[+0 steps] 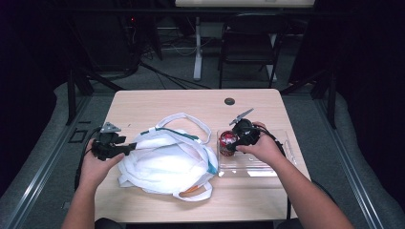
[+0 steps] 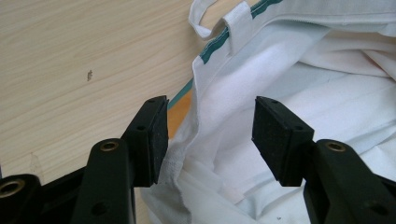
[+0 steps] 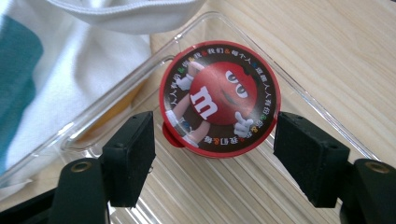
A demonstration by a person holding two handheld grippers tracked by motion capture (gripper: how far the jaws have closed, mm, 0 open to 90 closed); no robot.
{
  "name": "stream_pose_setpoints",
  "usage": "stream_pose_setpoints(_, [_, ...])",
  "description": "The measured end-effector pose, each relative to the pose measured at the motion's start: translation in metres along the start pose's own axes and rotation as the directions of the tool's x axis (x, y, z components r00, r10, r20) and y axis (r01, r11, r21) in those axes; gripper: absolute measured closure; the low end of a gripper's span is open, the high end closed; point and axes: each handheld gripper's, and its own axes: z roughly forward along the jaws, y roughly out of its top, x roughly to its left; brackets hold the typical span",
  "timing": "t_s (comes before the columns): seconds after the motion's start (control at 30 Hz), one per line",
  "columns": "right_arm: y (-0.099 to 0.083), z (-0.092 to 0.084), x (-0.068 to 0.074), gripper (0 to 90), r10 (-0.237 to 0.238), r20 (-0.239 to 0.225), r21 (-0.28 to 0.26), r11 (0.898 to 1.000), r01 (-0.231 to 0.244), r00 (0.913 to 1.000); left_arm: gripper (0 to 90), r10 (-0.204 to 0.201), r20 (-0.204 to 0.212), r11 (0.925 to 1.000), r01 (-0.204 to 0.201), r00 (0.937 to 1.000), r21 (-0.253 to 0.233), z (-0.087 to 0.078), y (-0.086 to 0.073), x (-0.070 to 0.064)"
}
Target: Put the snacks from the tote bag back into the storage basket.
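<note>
Both claws stand apart, one at the candy tub, one at the bag.

Our right claw (image 3: 212,154), jaws wide apart, points down at the round red candy tub with a cartoon lid (image 3: 219,100); the tub lies between the pads, touching neither that we can tell, inside the clear plastic tray (image 3: 322,112) on the pale wooden tabletop (image 1: 157,102). Our right hand (image 1: 262,145) reaches in over the tray. Our left claw (image 2: 208,135), also apart, straddles the rim of the crumpled white cloth bag with green trim (image 2: 289,70); our left hand (image 1: 98,164) rests at the tabletop's left edge.
</note>
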Motion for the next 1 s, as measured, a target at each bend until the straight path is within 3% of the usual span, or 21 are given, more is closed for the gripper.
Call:
stream_pose_setpoints(0.53, [0.006, -0.019, 0.011, 33.9, -0.014, 0.013, -0.006, 1.000, 0.014, 0.9998, 46.0, -0.003, -0.004, 1.0000, 0.003, 1.0000, -0.009, -0.001, 0.000, 0.001])
stream_pose_setpoints(1.0, [0.005, -0.035, 0.022, 44.0, -0.027, 0.003, -0.021, 0.999, 0.027, 0.9996, 46.0, -0.003, -0.003, 1.0000, 0.003, 1.0000, -0.009, -0.003, 0.000, 0.002])
